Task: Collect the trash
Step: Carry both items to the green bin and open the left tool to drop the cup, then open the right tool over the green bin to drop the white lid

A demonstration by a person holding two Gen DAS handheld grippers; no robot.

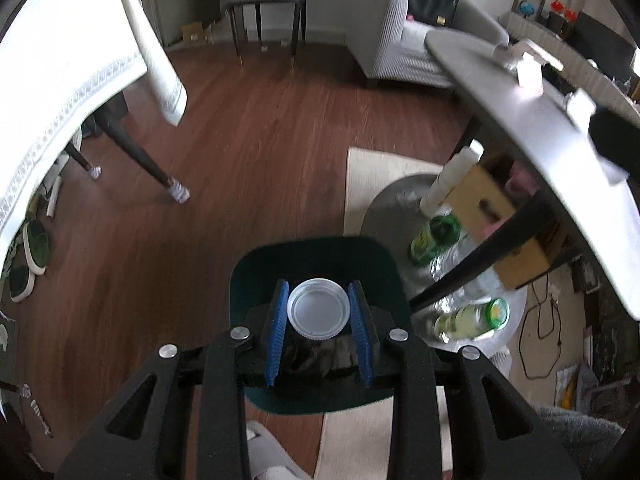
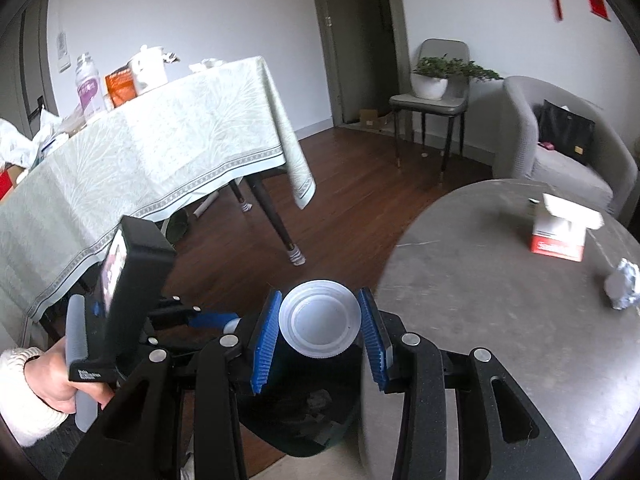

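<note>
A: Biggest first. Round grey desk point(image 2: 500, 320), right side of the right wrist view, mostly bare. On it a red-and-white box point(image 2: 560, 236) with its flap open and a crumpled paper ball point(image 2: 622, 288) near the far right rim. The two are apart.

B: Bin?

A: Dark green trash bin point(image 1: 256, 276) on the floor just beside the desk edge, open top, dark scraps inside. Both hand-held grippers hang over it.

B: Grippers?

A: Left hand-held gripper point(image 1: 318, 312) is clamped on a clear plastic lid point(image 1: 318, 308), blue pads on opposite rim edges, right above the bin mouth. Right hand-held gripper point(image 2: 320, 314) pinches a white plastic cup point(image 2: 320, 312) by its sides, base toward the camera, over the bin too.

B: Handling?

A: Both look light, thin, slick plastic. Cup walls likely flex and dent under a hard squeeze; lid is stiffer at its ridged rim, so the rim is the place to hold. The paper ball is probably soft and crushable, so pinch across its middle.

B: Room?

A: Open wood floor left of the bin. Tight on the right: desk rim and a dark desk leg point(image 1: 480, 264) next to the bin, bottles point(image 1: 472, 320) under the desk. Left gripper body sits near the right one, so they could bump.
</note>
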